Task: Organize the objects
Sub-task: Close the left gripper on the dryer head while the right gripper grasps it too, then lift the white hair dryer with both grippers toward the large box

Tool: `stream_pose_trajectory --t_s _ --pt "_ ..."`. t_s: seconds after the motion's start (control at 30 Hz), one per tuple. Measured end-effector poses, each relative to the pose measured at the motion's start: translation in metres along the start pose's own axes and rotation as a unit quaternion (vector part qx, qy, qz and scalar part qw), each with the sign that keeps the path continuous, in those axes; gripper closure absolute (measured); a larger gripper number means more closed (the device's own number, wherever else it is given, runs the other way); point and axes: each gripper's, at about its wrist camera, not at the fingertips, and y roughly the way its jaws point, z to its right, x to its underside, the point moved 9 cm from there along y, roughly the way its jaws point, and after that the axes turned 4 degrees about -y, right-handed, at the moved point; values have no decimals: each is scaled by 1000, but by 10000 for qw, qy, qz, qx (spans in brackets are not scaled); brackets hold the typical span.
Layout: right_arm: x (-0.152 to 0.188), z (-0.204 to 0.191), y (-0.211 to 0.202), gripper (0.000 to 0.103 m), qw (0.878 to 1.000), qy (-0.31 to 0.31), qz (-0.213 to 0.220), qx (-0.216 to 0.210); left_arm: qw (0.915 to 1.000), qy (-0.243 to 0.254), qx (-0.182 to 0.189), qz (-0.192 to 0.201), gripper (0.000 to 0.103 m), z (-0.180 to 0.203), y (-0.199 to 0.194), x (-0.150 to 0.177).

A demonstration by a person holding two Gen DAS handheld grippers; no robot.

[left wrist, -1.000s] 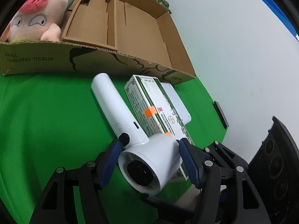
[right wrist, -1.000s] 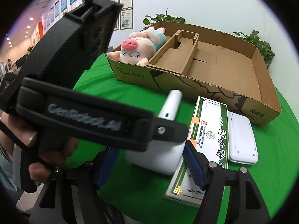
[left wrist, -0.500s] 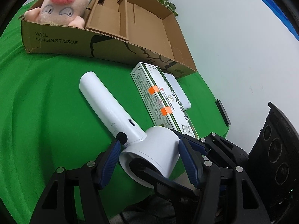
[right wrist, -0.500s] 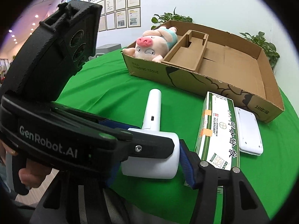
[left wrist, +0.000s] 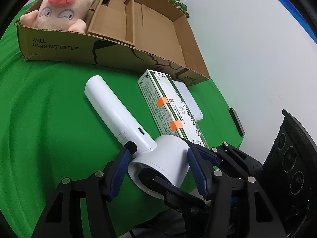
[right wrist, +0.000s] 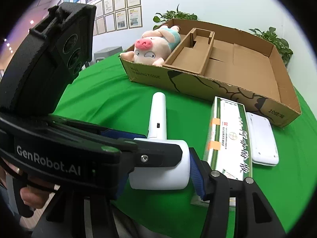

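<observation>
Green cloth-covered worktop (left wrist: pixel 49 119). Far: brown cardboard tray box (left wrist: pixel 111 53), only pink plush pig (left wrist: pixel 63 10) inside at left. Green-white carton (left wrist: pixel 168 109), white flat device (right wrist: pixel 261 136), white handheld fan (left wrist: pixel 122 115) not yet boxed. Left gripper (left wrist: pixel 158 168) grasping fan head; right gripper (right wrist: pixel 158 170) straddles it, grip unclear.

Both tools are matte black plastic. The left gripper (left wrist: pixel 158 164) has two angular linkage arms with round silver screw heads at the joints, and its fingers (left wrist: pixel 118 170) carry ribbed dark-blue pads on their inner faces. The right gripper (right wrist: pixel 158 170) is built the same way; behind its jaws, the left gripper's body crosses the right wrist view, showing white "GenRobot.AI" lettering, a silver screw and a flat black housing with three round recesses. Below it, bare skin of the person's hand (right wrist: pixel 31 196) wraps a black handle.
</observation>
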Motion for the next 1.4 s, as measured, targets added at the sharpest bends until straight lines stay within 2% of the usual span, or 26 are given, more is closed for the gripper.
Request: stream_pose_trajectory --t_s 0.2,0.5,0.63,0.67,0.7,0.73,0.77,0.8,0.87,0.9,0.97,1.03,1.13,1.17,1.23,1.27,1.3,1.33,1.4 --pt "2 0 -1 49 9997 -213 -87 120 9997 -153 77 -144 44 -4 0 2" --pt "-2 4 -5 50 9998 175 27 -34 10000 4 -58 -11 48 4 -4 0" --pt "-12 8 -14 50 9992 292 258 48 9997 180 -42 154 51 17 -13 -12" --pt "-16 10 -16 50 9989 318 327 75 9995 242 -55 215 57 20 -16 -16" --pt "-19 13 -19 50 9986 347 382 101 9990 309 -74 313 73 25 -21 -22" --pt "-22 15 -20 50 9983 380 416 128 9983 405 18 426 99 32 -26 -30" --pt "-25 19 -21 49 9980 434 442 157 9975 466 470 258 103 47 -26 -32" --pt "-29 17 -22 50 9978 455 484 -56 9962 587 626 171 103 59 -24 -31" --pt "-37 2 -25 50 9964 424 611 -408 9960 850 186 206 100 59 -24 -38" --pt "-39 5 -25 50 9973 403 585 -207 9967 758 -76 295 101 49 -28 -47" --pt "-37 16 -17 50 9983 385 446 4 9977 415 -295 453 101 26 -40 -59" --pt "-29 31 -7 50 9974 627 347 -42 9967 118 -567 572 100 -2 -55 -62" --pt "-28 34 -5 50 9973 639 349 -32 9961 -199 -710 484 100 -26 -56 -55" --pt "-29 33 -5 50 9973 631 369 -32 9965 -262 -692 396 97 -28 -53 -51" --pt "-30 31 -4 50 9973 623 377 -74 9985 -362 -403 114 77 -28 -43 -39" --pt "-31 31 -3 50 9972 639 368 -94 9988 -427 -240 13 53 -26 -39 -34" --pt "-30 29 -2 50 9971 661 363 -120 9985 -542 -69 -20 34 -24 -36 -30" --pt "-30 29 -2 50 9968 702 355 -154 9974 -699 155 -28 29 -21 -34 -27" --pt "-26 31 -3 50 9949 912 294 -304 9929 -993 624 -222 29 -19 -25 -22"
